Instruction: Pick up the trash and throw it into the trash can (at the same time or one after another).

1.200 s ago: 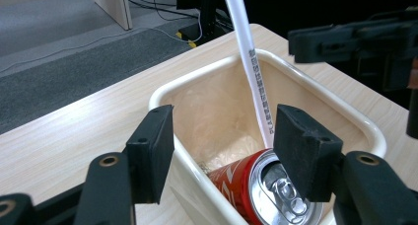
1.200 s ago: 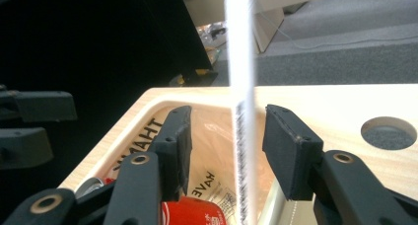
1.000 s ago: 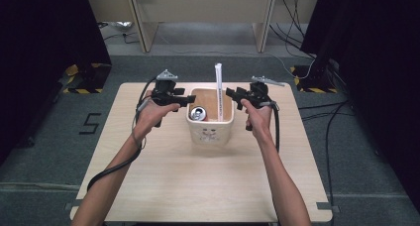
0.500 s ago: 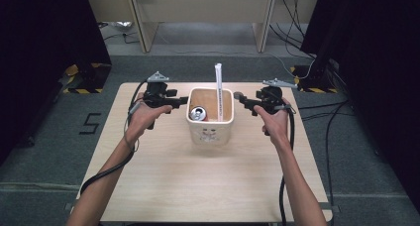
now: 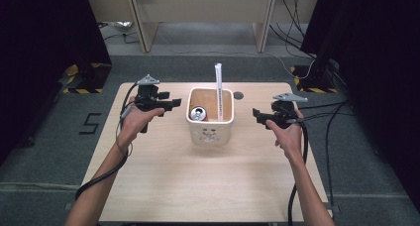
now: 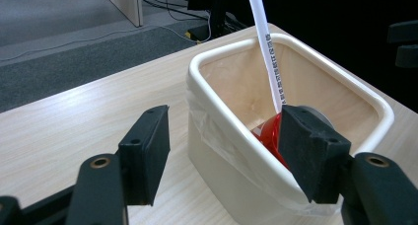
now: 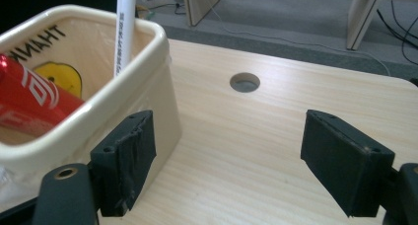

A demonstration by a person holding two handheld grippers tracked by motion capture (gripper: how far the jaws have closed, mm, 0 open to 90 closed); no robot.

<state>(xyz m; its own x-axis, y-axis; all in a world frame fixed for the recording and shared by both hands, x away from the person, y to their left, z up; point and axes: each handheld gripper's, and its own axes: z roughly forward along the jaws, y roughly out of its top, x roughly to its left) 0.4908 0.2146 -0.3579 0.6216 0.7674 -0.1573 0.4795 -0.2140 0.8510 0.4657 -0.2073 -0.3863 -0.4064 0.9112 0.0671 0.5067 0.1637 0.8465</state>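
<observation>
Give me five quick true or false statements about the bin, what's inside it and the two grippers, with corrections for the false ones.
1. A red can lies inside the cream bin. True.
2. The white tube lies flat on the table. False: it stands in the bin, poking above the rim.
3. The left gripper clamps the bin's rim. False: its jaws are open, beside the bin.
4. The right gripper holds nothing. True.
5. The bin stands between the two grippers. True.
</observation>
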